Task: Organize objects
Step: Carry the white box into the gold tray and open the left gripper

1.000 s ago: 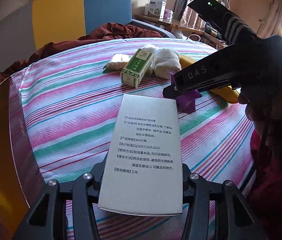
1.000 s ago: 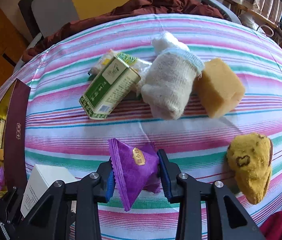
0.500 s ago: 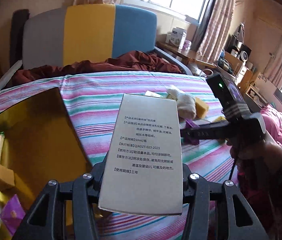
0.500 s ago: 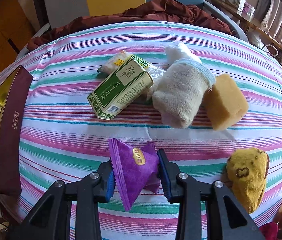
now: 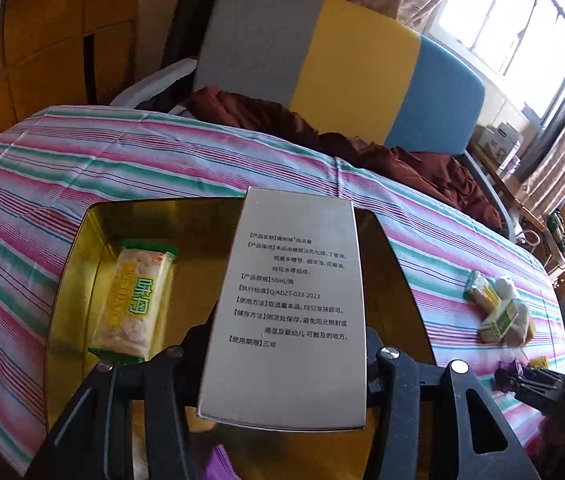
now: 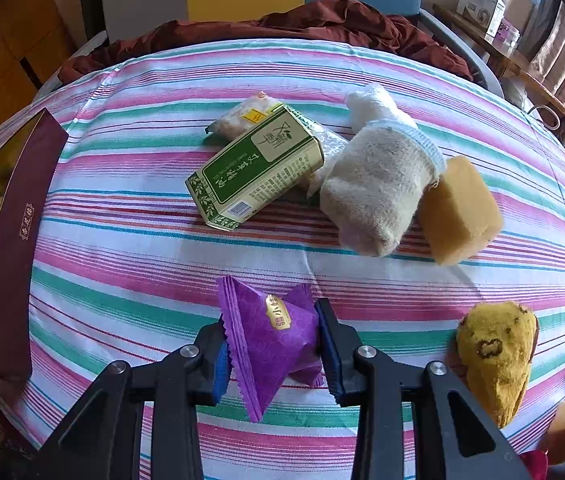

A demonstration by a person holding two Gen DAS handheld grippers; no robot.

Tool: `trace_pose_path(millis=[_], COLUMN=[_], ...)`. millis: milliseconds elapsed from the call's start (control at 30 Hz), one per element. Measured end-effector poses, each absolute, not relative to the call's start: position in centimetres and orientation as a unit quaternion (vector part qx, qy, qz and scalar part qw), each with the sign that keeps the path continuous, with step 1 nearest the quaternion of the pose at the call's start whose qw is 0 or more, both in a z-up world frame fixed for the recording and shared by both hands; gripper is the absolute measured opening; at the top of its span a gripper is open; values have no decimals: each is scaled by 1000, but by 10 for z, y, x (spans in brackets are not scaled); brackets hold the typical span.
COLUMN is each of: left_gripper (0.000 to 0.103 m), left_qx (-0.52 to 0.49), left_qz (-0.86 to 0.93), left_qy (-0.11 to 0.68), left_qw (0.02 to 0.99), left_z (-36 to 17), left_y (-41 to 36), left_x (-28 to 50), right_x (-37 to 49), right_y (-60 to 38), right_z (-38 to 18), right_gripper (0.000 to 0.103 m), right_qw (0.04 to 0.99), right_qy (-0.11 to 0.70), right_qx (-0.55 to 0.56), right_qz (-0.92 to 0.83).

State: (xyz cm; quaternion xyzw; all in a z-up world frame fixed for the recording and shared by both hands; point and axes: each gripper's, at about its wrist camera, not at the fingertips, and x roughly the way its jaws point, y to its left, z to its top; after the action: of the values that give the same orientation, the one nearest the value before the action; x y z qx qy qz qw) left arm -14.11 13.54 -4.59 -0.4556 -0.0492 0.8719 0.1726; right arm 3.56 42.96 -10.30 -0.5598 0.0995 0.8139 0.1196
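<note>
In the left wrist view, a yellow-and-white wrapped biscuit packet with green ends (image 5: 134, 300) lies flat in the left part of the shiny gold rectangular tin (image 5: 406, 296), which sits on the table covered with a pink, green and white striped cloth (image 5: 82, 172). The left tool (image 5: 282, 360) is clenched on a tall silver-grey cardboard box printed with black text (image 5: 286, 304), gripped near its lower end and held above the open tin. Beyond the table stand a chair with a grey, yellow and blue back (image 5: 338, 64) and a crumpled dark red cloth (image 5: 322, 136). Far right, the other tool shows small and dark at the table edge.

In the right wrist view, the tin's maroon outer wall (image 6: 14, 248) runs along the left edge. Mid-table, a green and cream carton (image 6: 254, 168) lies tilted, with a clear snack packet (image 6: 246, 116) just behind it. To its right a rolled cream-white sock (image 6: 378, 184) touches a tan sponge block (image 6: 458, 208). Nearer the camera, the right tool (image 6: 272, 344) is clamped on a purple crinkle-edged sachet with a gold label (image 6: 270, 340), one blue pad (image 6: 328, 344) pressing each side. At the far right lies a mustard-yellow fuzzy sock with dark markings (image 6: 494, 356).
</note>
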Motion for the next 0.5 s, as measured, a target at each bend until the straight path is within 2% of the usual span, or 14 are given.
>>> trace_pose_path(millis=[400, 500], left_gripper=[52, 58], left_qx=[-524, -527], left_qz=[845, 843], left_qy=[-55, -46], left_qw=[89, 94], left_z=[-93, -96], left_y=[118, 120], left_x=[-200, -202], right_x=[36, 36], right_y=[430, 430], right_z=[-103, -103], right_gripper=[37, 37], right_qw=[119, 119], right_qy=[99, 97], right_qx=[-560, -561], right_qz=[814, 814])
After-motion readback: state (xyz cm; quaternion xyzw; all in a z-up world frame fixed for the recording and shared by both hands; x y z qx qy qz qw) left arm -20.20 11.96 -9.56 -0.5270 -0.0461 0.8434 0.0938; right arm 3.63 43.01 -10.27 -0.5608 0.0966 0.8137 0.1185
